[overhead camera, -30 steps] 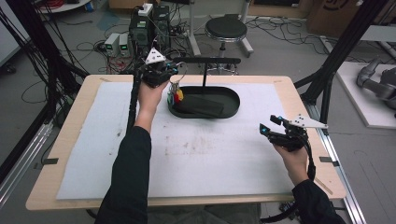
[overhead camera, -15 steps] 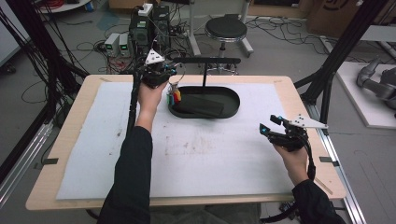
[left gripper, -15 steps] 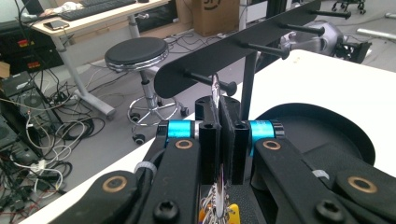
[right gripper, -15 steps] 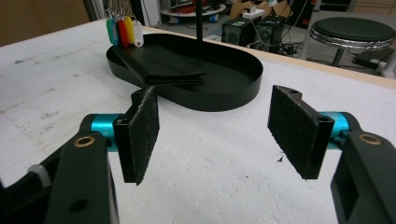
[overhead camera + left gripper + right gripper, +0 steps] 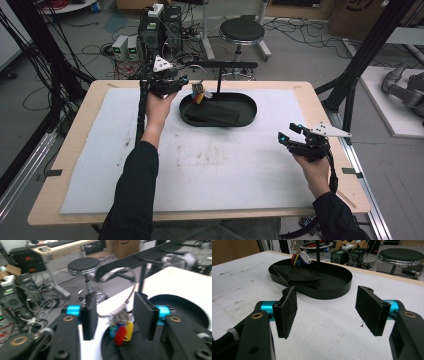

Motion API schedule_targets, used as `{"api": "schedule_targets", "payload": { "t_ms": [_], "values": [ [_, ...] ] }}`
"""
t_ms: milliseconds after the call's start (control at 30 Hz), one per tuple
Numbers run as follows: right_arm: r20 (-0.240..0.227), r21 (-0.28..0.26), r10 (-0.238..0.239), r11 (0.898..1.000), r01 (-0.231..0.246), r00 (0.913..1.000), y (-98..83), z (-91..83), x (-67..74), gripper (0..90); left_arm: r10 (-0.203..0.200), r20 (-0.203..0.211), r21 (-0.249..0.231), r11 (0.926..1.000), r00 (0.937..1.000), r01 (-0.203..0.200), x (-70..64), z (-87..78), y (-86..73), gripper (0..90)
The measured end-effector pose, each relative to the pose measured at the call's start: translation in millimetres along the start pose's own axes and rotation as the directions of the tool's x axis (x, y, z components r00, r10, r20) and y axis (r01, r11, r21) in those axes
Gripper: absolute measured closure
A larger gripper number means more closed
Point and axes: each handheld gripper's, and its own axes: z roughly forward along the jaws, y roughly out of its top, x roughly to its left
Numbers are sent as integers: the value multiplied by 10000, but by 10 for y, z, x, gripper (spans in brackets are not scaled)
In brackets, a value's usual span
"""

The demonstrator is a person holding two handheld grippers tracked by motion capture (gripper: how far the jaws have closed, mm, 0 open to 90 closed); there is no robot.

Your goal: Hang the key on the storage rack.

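A bunch of keys [image 5: 199, 93] with red, yellow and blue tags hangs from a wire hook [image 5: 132, 282] at the left end of a black stand's bar [image 5: 225, 65]. It dangles over the left end of a black oval tray [image 5: 250, 107]. My left gripper [image 5: 187, 81] is at the bunch and its jaws have just been opening. In the left gripper view the keys [image 5: 121, 328] hang between the parted pads, which do not press on them. My right gripper [image 5: 290, 134] is open and empty above the mat near the table's right edge, pointing toward the tray [image 5: 337, 290].
A flat black folded item [image 5: 212, 115] lies inside the tray. The stand's post rises from the tray's back. A white mat [image 5: 225, 165] covers the wooden table. A stool [image 5: 242, 31], cables and equipment boxes stand on the floor beyond the far edge.
The left gripper's jaws have opened around the key bunch, which now hangs free from the hook. The right hand has stayed still.
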Motion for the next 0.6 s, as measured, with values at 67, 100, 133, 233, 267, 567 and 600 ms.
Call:
{"api": "schedule_targets", "payload": {
  "t_ms": [67, 100, 133, 233, 267, 567, 600],
  "values": [
    [55, -23, 11, 10000, -11, 10000, 2, -3, 3, 347, 50, 70, -113, 9999, 10000, -49, -58, -113, -25, 449],
    [55, -23, 11, 10000, -11, 10000, 2, -3, 3, 347, 50, 70, -113, 9999, 10000, -49, -58, -113, -25, 426],
    [126, -38, 24, 10000, -24, 9999, 4, -8, 5, 347, 54, 235, -359, 9993, 9997, -46, -114, -259, -62, 407],
    [315, -94, 54, 9999, -51, 9995, 9, -18, 11, 348, 29, 440, -754, 9972, 9990, 4, -218, -507, -152, 377],
    [357, -121, 45, 9999, -41, 9994, 10, -23, 11, 348, 29, 440, -754, 9972, 9990, 4, -218, -507, -152, 357],
    [899, -307, 212, 9994, -185, 9957, 27, -20, 9, 348, -186, 962, -838, 9961, 9952, 267, -421, -1202, -529, 281],
    [1088, -291, 251, 9993, -221, 9937, 35, -14, 18, 348, -223, 1025, -796, 9964, 9945, 305, -424, -1319, -629, 276]
  ]
}}
